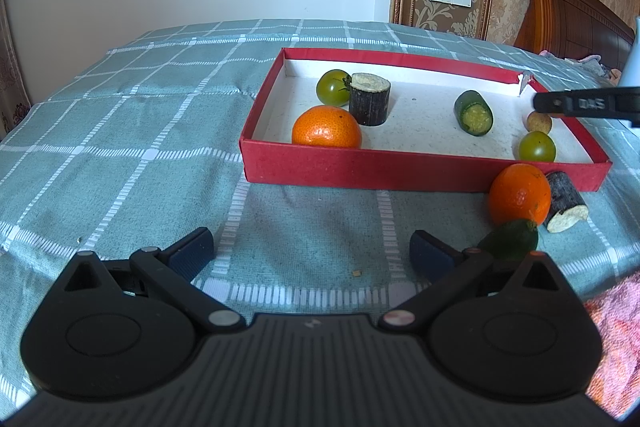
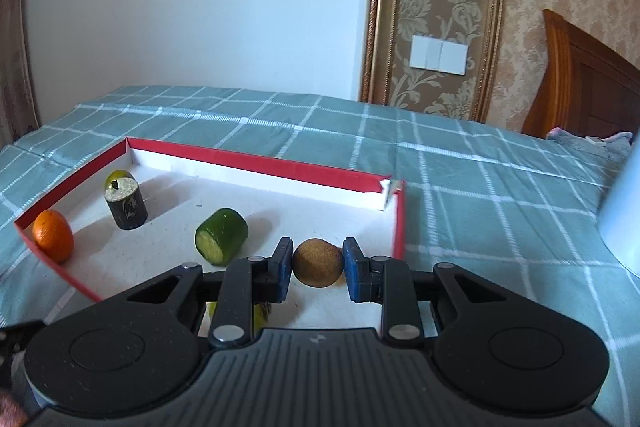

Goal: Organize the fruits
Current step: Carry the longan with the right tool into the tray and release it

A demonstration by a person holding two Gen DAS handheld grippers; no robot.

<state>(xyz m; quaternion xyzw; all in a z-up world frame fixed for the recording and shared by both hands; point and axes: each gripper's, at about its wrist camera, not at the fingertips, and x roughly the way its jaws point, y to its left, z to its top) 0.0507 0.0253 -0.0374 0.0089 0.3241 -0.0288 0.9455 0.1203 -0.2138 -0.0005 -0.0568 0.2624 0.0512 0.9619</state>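
1. The right gripper (image 2: 317,269) is grasping a small brown round fruit (image 2: 318,263) between its two blue pads, and it is holding the fruit over the right end of the red box (image 2: 256,158), near the torn far right corner.
2. The left gripper (image 1: 312,251) is hovering in front of the red box (image 1: 400,171) with its fingers spread wide and nothing between them.
3. Inside the box the following are lying: an orange (image 1: 327,127) at the near left wall, a green tomato (image 1: 333,87) and a dark cane stump (image 1: 369,98) behind it (the two are touching), a cucumber piece (image 1: 474,113) in the middle, and a second green tomato (image 1: 537,146) at the near right corner.
4. Outside the box, against its front wall at the right, a second orange (image 1: 519,194), another cane stump (image 1: 566,203) and a dark green fruit (image 1: 510,241) are sitting on the checked green cloth (image 1: 120,131).
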